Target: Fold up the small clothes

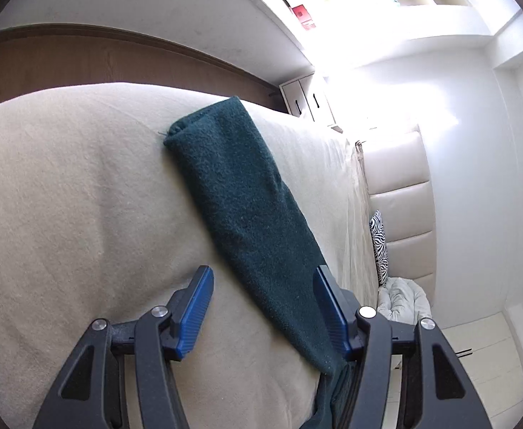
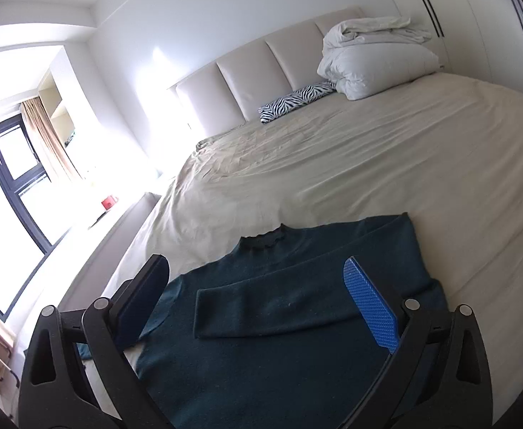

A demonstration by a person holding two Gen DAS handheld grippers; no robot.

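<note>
We have the dark green fleecy sweater (image 2: 283,307) lying flat on the beige bed sheet (image 2: 386,164) with one sleeve (image 2: 279,307) folded across its chest to narrow it, while above the sweater our left gripper (image 1: 263,307) and right gripper (image 2: 261,296) hover with jaws parted, holding nothing.

The wide beige bed sheet (image 2: 386,164) lies open beyond the dark green knitted sweater (image 2: 297,307); only a zebra-striped pillow (image 2: 297,102) and a heap of white duvet (image 2: 375,60) stand at the padded cream headboard (image 2: 247,82), well apart from the sweater
</note>
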